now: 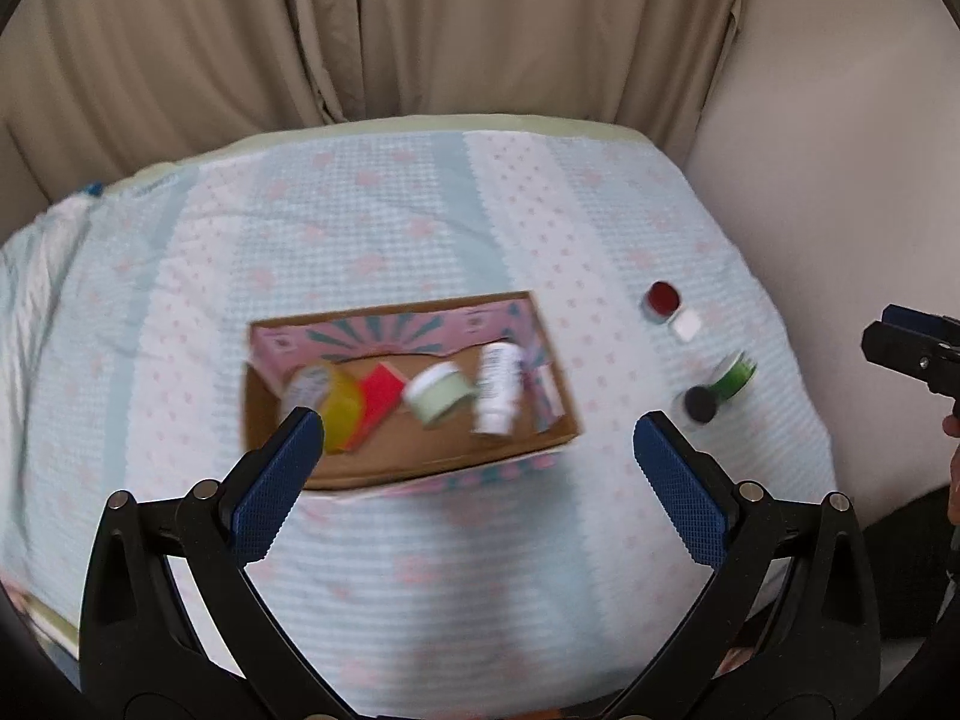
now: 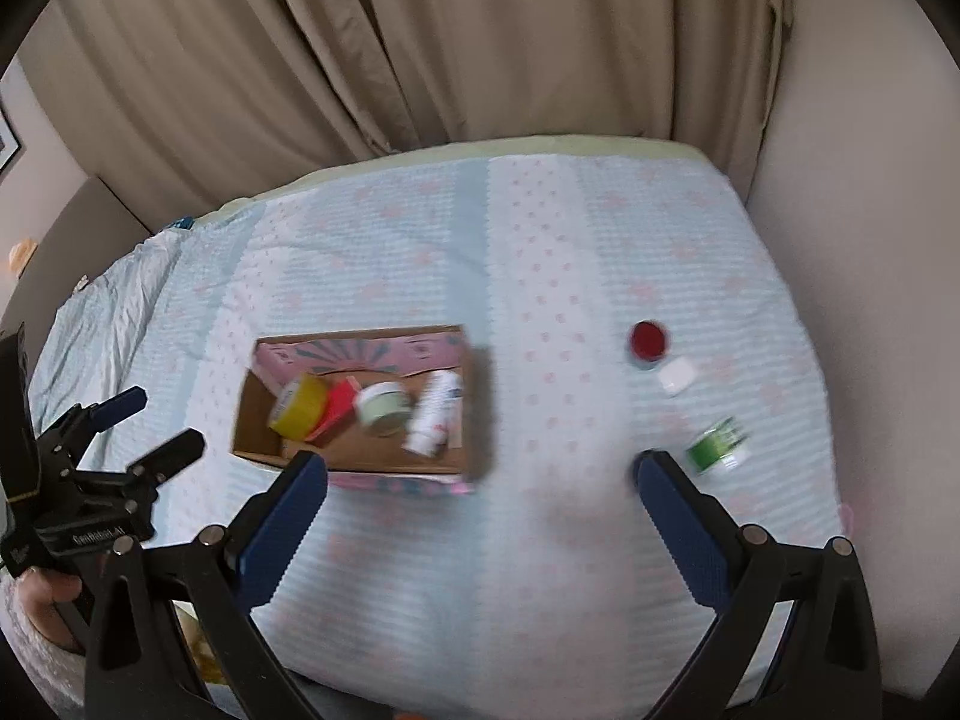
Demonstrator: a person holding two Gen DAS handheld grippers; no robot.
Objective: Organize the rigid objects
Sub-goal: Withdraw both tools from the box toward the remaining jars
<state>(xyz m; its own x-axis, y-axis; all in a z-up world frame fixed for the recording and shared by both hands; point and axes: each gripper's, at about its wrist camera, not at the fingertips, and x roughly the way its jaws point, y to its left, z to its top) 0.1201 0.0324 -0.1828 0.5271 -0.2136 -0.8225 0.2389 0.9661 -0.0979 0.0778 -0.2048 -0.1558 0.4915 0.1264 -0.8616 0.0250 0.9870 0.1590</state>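
A cardboard box (image 1: 336,468) (image 2: 258,420) with a pink patterned inner wall lies on the bed. In it are a yellow roll (image 1: 342,414) (image 2: 300,405), a red block (image 1: 381,396) (image 2: 336,405), a pale green jar (image 1: 438,393) (image 2: 381,405) and a white bottle (image 1: 498,387) (image 2: 435,411). On the bed right of the box lie a red-lidded jar (image 1: 663,299) (image 2: 648,341), a small white piece (image 1: 686,326) (image 2: 677,377), a green container (image 1: 735,375) (image 2: 717,444) and a black round lid (image 1: 699,403). My left gripper (image 1: 477,438) is open and empty above the box's near edge. My right gripper (image 2: 480,477) is open and empty.
The bed has a pale blue quilt (image 1: 420,228) (image 2: 540,252) with pink patterns. Beige curtains (image 1: 390,30) hang behind it and a plain wall (image 1: 840,180) stands at the right. The right gripper (image 1: 918,348) shows at the left view's right edge; the left gripper (image 2: 108,468) shows at the right view's left.
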